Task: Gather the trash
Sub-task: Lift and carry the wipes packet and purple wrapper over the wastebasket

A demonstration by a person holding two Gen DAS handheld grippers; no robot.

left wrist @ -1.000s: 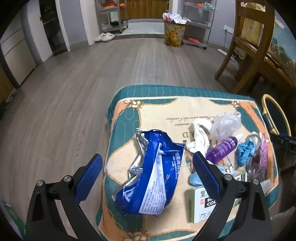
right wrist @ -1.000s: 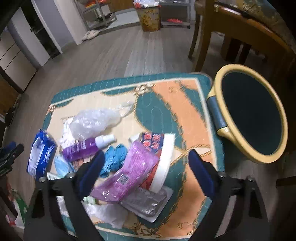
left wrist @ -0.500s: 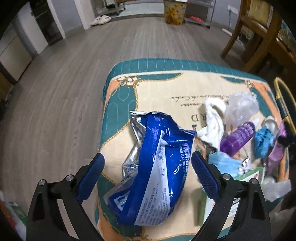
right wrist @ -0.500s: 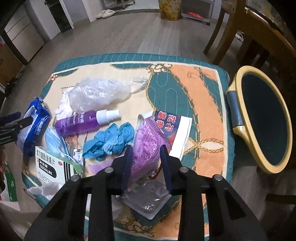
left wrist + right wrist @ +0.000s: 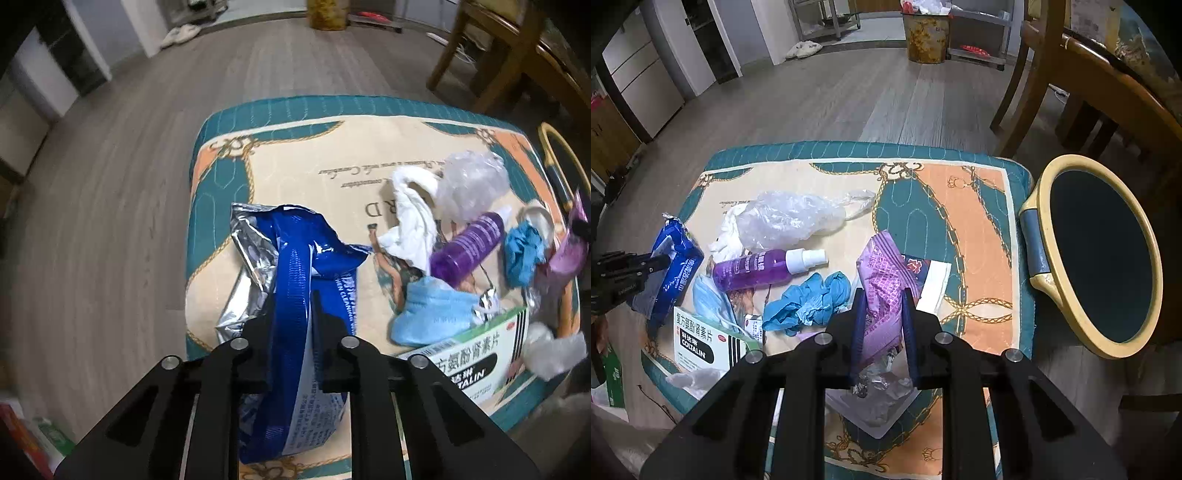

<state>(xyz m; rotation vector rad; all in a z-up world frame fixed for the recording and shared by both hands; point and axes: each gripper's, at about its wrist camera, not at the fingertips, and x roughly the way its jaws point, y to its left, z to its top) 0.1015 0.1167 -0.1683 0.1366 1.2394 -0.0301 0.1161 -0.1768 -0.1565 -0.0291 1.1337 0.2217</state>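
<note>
My left gripper (image 5: 293,295) is shut on a blue wipes packet (image 5: 306,258) with a silver foil inside, at the left of the low table; the packet also shows in the right wrist view (image 5: 674,266). My right gripper (image 5: 881,295) is shut on a purple snack wrapper (image 5: 882,273) and holds it raised off the table; the wrapper also shows in the left wrist view (image 5: 569,254). A yellow-rimmed bin (image 5: 1045,229) with a dark inside stands just right of the table.
On the patterned tablecloth (image 5: 953,206) lie a purple spray bottle (image 5: 757,269), blue gloves (image 5: 809,299), a clear plastic bag (image 5: 786,218), a white cloth (image 5: 413,214), a blue face mask (image 5: 428,314) and a medicine box (image 5: 705,343). Wooden chairs (image 5: 1071,74) stand at the right.
My left gripper has shut on the blue packet. My right gripper, shut on the purple wrapper half a second ago, has lifted it upright.
</note>
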